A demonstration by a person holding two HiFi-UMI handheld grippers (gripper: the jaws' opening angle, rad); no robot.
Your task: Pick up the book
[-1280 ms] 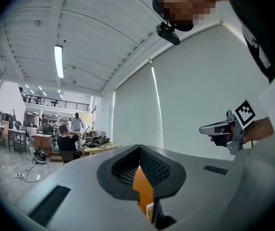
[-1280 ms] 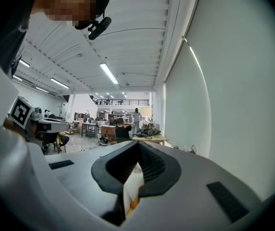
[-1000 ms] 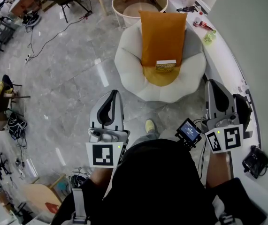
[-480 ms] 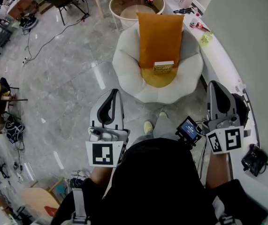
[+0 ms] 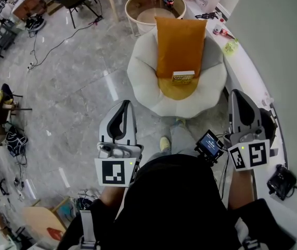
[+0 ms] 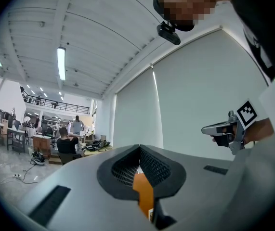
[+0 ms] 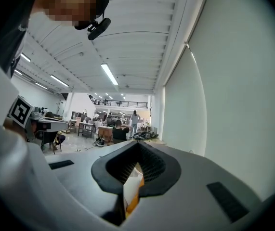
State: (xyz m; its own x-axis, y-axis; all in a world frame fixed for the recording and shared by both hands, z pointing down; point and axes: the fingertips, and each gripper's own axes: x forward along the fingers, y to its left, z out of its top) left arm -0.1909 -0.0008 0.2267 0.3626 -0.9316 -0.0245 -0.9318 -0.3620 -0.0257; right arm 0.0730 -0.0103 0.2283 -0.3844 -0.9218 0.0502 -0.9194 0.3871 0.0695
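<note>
Book (image 5: 183, 77) is lying at the orange cushion's (image 5: 179, 40) near edge on the white armchair (image 5: 143, 72). Left gripper (image 5: 125, 104) and right gripper (image 5: 236, 94) are hovering well apart from it, fingers pressed together, empty.

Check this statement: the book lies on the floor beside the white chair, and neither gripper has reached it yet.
Not on the floor: the head view shows the book on the seat of the white chair, at the foot of the orange cushion. It is right that neither the left gripper nor the right gripper has reached it.
</note>
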